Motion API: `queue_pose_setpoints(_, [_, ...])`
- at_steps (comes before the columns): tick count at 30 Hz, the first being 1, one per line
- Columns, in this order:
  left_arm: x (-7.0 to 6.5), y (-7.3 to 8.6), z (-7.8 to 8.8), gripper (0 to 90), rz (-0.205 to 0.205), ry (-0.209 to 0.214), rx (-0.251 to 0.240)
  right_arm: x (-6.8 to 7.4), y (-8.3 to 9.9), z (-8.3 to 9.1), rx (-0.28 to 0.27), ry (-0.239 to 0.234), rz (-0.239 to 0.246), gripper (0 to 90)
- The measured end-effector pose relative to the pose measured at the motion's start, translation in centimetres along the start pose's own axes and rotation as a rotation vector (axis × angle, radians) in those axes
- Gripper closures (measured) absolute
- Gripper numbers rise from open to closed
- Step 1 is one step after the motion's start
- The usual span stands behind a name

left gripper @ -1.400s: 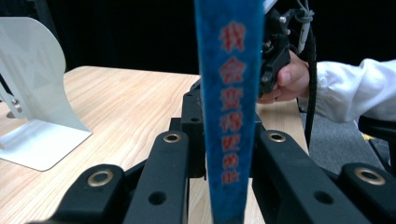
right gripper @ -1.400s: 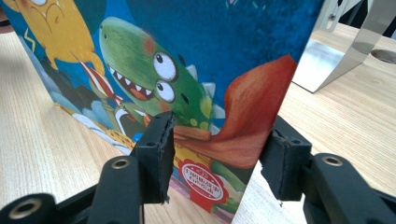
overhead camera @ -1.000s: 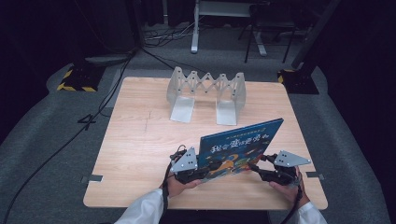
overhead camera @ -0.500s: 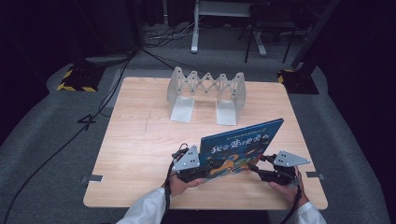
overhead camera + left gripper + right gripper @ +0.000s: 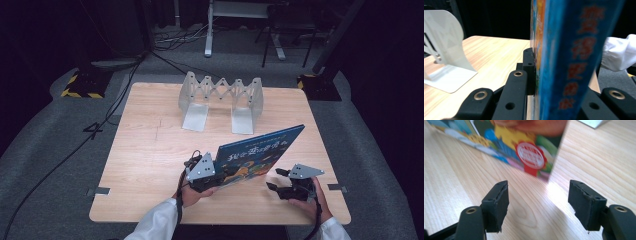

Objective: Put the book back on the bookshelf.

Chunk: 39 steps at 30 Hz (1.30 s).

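A blue picture book (image 5: 260, 150) stands tilted on its lower edge at the front of the wooden table (image 5: 150, 150). My left gripper (image 5: 219, 178) is shut on the book's left end; in the left gripper view the spine (image 5: 566, 62) fills the space between the jaws of that gripper (image 5: 549, 72). My right gripper (image 5: 276, 181) sits just right of the book's lower corner. Its jaws have just been opening and stand open (image 5: 537, 200) with nothing between them. The cover's red seal (image 5: 531, 155) lies a short way ahead of them.
A white accordion book rack (image 5: 220, 97) with two flat feet stands at the table's far middle, and one of its end plates (image 5: 444, 50) shows in the left gripper view. Bare wood lies between the rack and the book. Cables and stand bases lie on the floor behind.
The right gripper's jaws have opened and now stand apart from the book's right corner. The left gripper still holds the book, which has hardly moved.
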<state>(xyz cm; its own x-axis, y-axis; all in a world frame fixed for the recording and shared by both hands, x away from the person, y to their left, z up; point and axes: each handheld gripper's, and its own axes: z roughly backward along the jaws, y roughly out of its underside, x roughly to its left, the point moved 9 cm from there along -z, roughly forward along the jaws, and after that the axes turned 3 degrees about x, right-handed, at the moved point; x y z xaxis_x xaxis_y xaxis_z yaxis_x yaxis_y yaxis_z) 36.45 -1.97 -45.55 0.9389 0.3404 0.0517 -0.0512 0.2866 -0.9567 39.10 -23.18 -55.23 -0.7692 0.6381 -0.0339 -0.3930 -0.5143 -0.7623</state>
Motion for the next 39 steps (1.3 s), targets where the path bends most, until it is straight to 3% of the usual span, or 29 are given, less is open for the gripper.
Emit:
queue_pose_setpoints(5, [0.5,-0.2,0.5,82.9,-0.011,-0.035,0.017,-0.6,0.3,0.1,0.028,0.027,-0.002,33.6])
queue_pose_setpoints(10, [1.0,-0.7,0.8,82.9,-0.031,-0.064,0.031,-1.4,0.8,0.2,0.030,0.034,-0.044,33.8])
queue_pose_setpoints(23, [2.6,-1.1,1.9,83.0,-0.079,-0.164,0.071,-1.2,1.1,-0.2,0.071,0.056,-0.010,33.0])
queue_pose_setpoints(39, [6.4,-1.1,5.1,83.0,-0.061,-0.321,0.083,-0.8,1.1,-0.2,0.067,0.037,0.002,31.3])
